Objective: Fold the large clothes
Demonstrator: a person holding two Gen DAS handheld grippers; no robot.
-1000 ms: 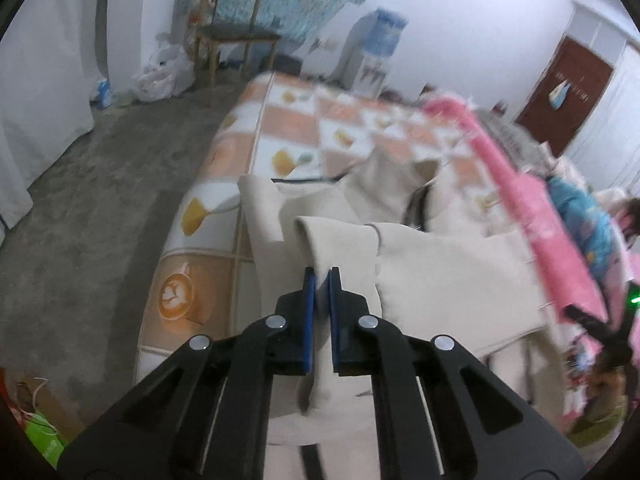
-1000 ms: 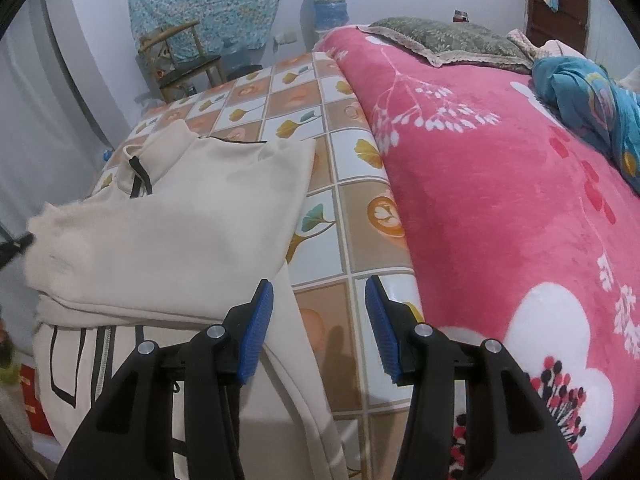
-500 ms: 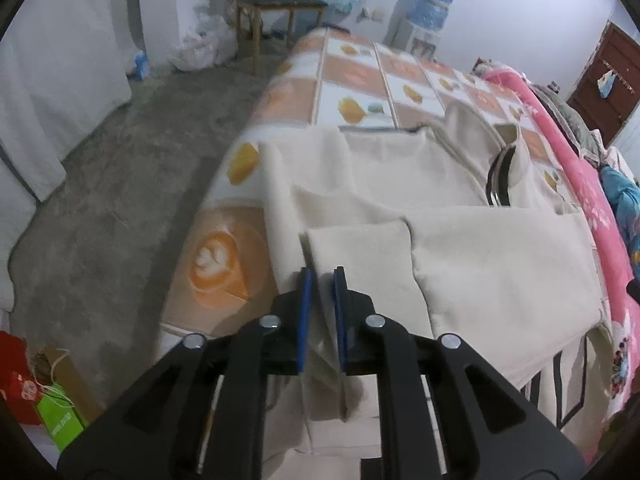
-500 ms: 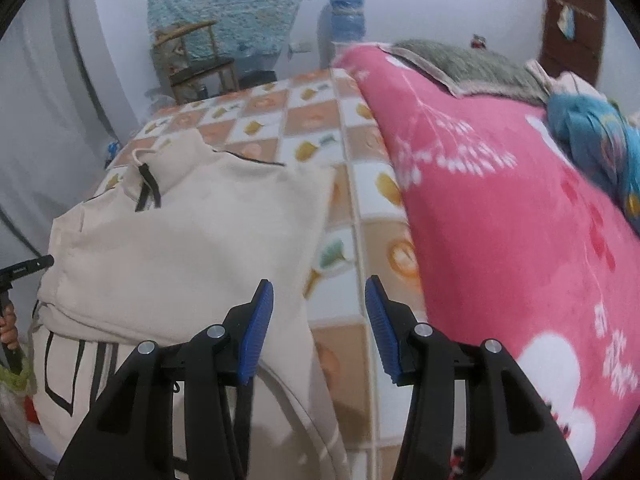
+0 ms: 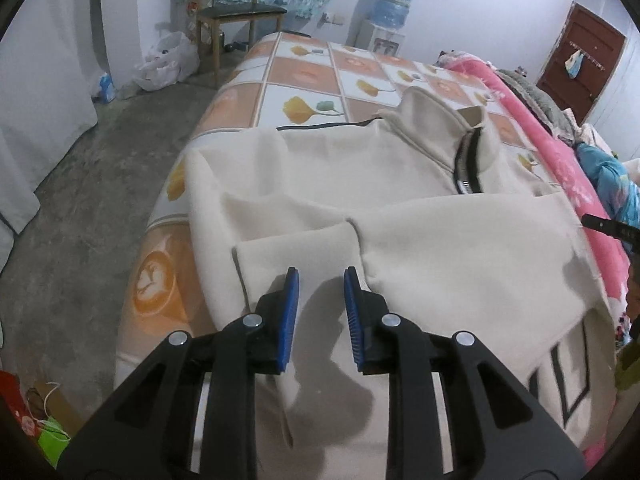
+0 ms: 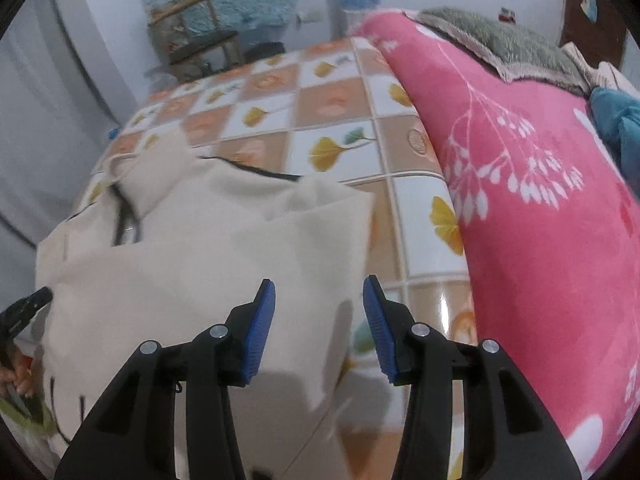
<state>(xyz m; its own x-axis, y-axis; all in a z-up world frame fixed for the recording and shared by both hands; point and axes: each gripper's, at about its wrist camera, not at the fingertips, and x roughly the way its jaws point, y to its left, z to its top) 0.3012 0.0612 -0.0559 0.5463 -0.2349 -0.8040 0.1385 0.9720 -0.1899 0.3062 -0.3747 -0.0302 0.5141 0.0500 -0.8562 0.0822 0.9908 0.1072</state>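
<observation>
A lived-in bedroom at home, plainly: a bed [image 5: 304, 76] under a checked leaf-print sheet, a pink floral blanket [image 6: 532, 216] heaped along one side with a grey pillow [image 6: 500, 44] on top. Against the white wall, a wooden chair [image 5: 236, 12] and a water dispenser [image 5: 390, 8]. Bare concrete floor [image 5: 100, 168], brown door [image 5: 580, 64], plastic bags [image 5: 168, 60] in the corner.

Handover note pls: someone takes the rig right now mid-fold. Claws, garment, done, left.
Left claw: jaws opening, nothing pinched; it sits over the folded-in sleeve.
Right claw: open, empty, over the sweatshirt's other edge beside the pink blanket.
Cream sweatshirt: flat on the checked bedspread, collar towards the far end, hem hanging off the near edge.
Done: both sleeves folded in across the body.
Left: probably fold the hem up towards the collar, then smooth.
</observation>
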